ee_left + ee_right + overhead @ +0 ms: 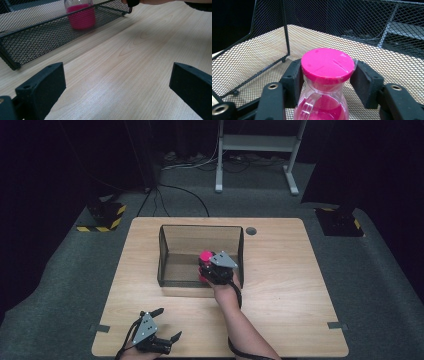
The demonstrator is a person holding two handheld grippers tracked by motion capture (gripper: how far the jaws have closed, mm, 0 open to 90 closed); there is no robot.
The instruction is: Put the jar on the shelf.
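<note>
Inside the black mesh basket (172, 251), near its right-hand wall, the right gripper (327, 78) stood over a clear bottle (322, 105) of pink liquid with a pink cap (327, 65). Its jaws sat on either side of the neck just below the cap; the left pad looked to be touching the plastic, while a sliver of gap appeared at the right pad, so whether the grip was fully closed could not be told for certain. From the left gripper view the bottle's base (81, 17) seemed to rest on or very near the basket floor, close to the front rim. The left gripper (161, 326) lay low at the near-left edge of the table (290, 285), jaws spread wide and holding nothing. Judgement: the step in hand was setting the bottle down in the basket or taking hold of it there. To do it well, the neck should be kept centred between the pads and the bottle upright, with any opening done slowly once the base was flat on the mesh. Withdrawal should go straight up, clear of the cap and the right wall.
</note>
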